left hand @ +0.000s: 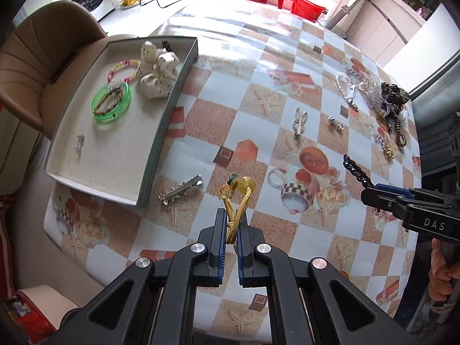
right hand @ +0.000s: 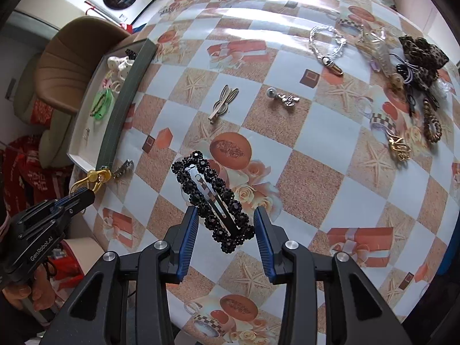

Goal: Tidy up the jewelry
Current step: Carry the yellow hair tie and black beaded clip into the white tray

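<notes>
My left gripper (left hand: 233, 212) is shut on a yellow hair tie with amber beads (left hand: 243, 189), held above the checked tablecloth near the tray's front corner. The right wrist view shows this gripper (right hand: 83, 194) and the tie (right hand: 95, 176) at the left. My right gripper (right hand: 225, 211) is shut on a black beaded hair clip (right hand: 212, 198), which lies slantwise between the blue pads. It appears at the right as right gripper (left hand: 371, 194) with the clip (left hand: 356, 169) sticking out. The green-rimmed tray (left hand: 169, 106) holds a green bangle (left hand: 112, 103), a pink-yellow bead bracelet (left hand: 123, 69) and a dotted white scrunchie (left hand: 156, 69).
Loose on the table lie a silver toothed clip (left hand: 181, 191), a rabbit-ear clip (right hand: 222, 103), a pearl earring (right hand: 283, 96), a silver chain bracelet (right hand: 325, 43), a gold piece (right hand: 398, 145) and a pile of hair ties with a leopard scrunchie (right hand: 422, 54). A beige chair (left hand: 43, 57) stands behind the tray.
</notes>
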`<state>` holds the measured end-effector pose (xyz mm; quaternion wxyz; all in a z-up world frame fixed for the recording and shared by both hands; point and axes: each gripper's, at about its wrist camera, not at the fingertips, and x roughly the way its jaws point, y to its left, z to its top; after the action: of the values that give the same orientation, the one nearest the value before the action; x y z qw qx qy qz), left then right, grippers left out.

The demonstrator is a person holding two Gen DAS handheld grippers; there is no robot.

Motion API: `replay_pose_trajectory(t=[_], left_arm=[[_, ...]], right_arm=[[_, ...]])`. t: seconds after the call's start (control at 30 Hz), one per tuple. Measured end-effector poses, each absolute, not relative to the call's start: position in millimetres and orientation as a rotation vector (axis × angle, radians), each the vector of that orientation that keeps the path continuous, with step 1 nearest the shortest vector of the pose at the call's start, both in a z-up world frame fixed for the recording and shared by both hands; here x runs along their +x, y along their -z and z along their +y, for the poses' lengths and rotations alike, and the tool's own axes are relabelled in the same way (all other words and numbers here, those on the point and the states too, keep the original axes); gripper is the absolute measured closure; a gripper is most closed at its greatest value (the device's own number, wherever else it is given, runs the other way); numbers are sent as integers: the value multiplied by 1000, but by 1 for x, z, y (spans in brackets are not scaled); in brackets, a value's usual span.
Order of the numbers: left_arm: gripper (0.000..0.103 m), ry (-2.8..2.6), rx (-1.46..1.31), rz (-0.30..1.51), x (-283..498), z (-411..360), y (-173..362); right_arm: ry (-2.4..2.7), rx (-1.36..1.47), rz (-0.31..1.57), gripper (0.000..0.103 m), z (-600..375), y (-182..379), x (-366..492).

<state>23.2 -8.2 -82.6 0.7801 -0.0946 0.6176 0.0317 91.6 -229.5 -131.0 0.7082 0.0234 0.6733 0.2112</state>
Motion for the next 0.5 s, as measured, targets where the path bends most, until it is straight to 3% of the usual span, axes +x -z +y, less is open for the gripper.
replay_pose_trajectory(t=[0.5], left_arm=[[94, 38, -179, 1267, 41, 49, 62]], right_arm=[[-384, 128, 1443, 60, -184, 110, 90]])
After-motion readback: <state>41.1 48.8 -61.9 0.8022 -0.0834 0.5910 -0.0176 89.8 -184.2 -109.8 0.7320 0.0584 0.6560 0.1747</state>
